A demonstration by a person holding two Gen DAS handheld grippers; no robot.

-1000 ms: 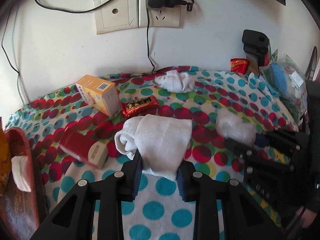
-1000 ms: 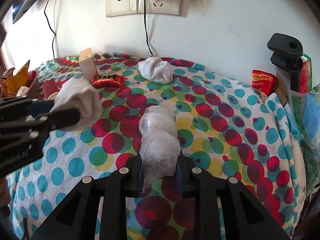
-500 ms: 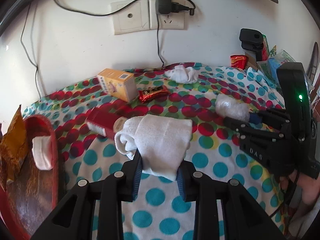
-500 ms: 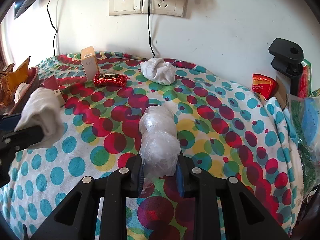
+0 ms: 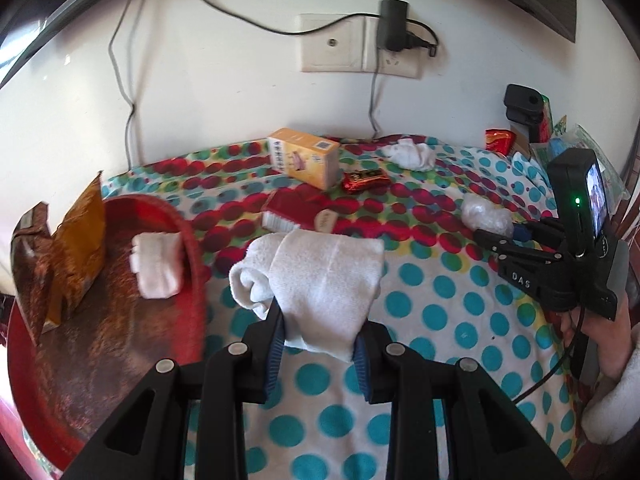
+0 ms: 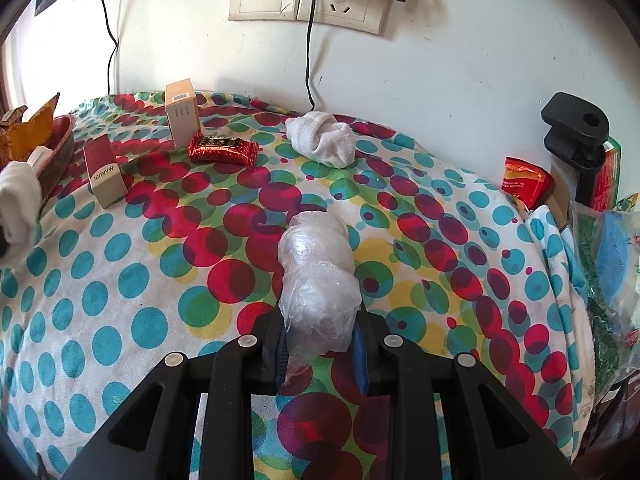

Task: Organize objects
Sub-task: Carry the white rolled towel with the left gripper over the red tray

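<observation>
Step in hand, by my reading: carrying sorted items to the red tray (image 5: 192, 248). Left gripper (image 5: 320, 344) clamped on rolled white towel (image 5: 320, 276), held above the spotted cloth (image 5: 440, 320) just right of the tray, where 1 folded towel (image 5: 156, 264) lies. Next move likely calls for swinging left over the rim, then releasing. Right gripper (image 6: 320, 356) clamped on plastic-wrapped bundle (image 6: 316, 280), mid-table.
</observation>
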